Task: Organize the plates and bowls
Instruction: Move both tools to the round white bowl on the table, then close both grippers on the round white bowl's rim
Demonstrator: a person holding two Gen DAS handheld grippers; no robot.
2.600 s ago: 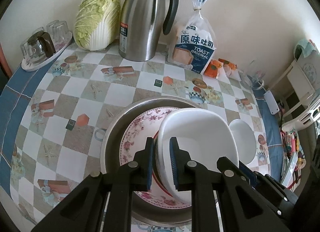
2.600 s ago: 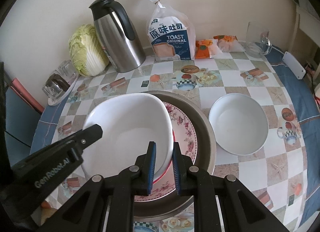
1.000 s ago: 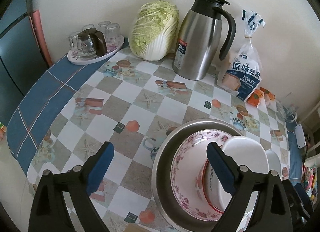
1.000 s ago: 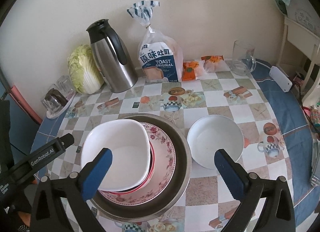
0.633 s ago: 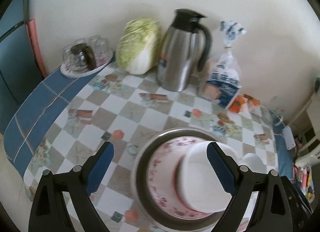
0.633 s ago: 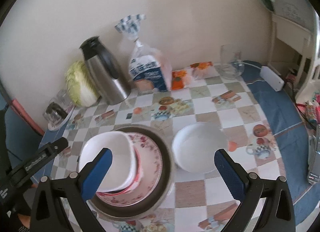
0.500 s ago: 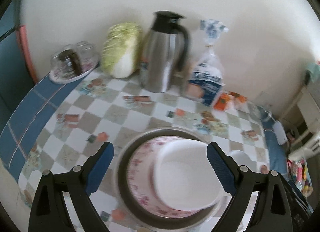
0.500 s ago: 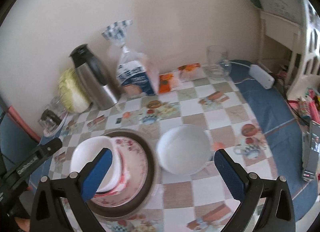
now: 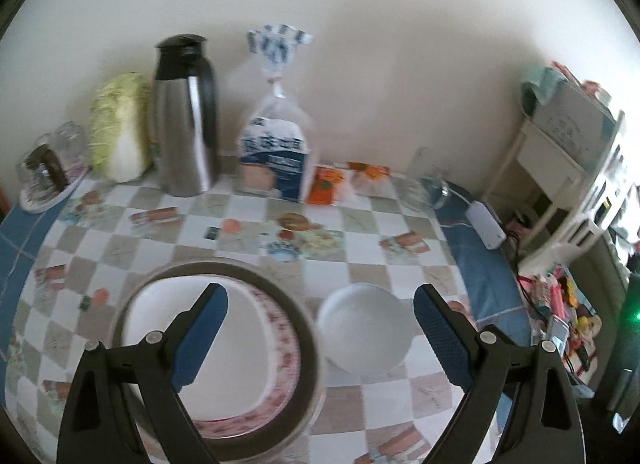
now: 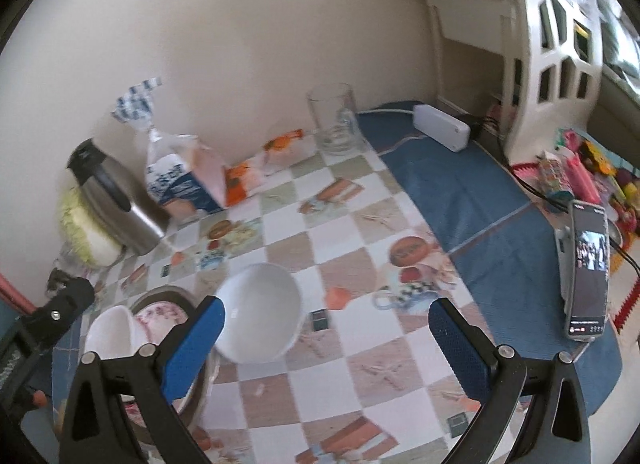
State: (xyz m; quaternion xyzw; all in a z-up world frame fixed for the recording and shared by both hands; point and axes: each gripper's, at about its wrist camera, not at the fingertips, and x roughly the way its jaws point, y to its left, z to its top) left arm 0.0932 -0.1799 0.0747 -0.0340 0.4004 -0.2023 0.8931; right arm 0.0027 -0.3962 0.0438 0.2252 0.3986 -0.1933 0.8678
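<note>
A white squarish bowl (image 9: 224, 348) sits on a floral plate (image 9: 286, 338) inside a round metal tray (image 9: 308, 344) at the lower left of the left wrist view. A round white bowl (image 9: 366, 332) rests on the checked tablecloth just right of the tray. My left gripper (image 9: 320, 336) is open and empty, raised above the tray and round bowl. My right gripper (image 10: 326, 338) is open and empty, above the table right of the round bowl (image 10: 260, 318). The stack shows at lower left in the right wrist view (image 10: 114, 334).
A steel thermos (image 9: 186, 119), cabbage (image 9: 118, 125), toast bag (image 9: 276, 151), orange snack packets (image 9: 328, 183) and a glass mug (image 10: 334, 121) line the back wall. A tray of glasses (image 9: 48, 163) stands far left. A phone (image 10: 588, 272) and power strip (image 10: 440, 127) lie on the right.
Both grippers let go of the white squarish bowl, opened wide and lifted away. Both views have swung to the right, towards the round bowl.
</note>
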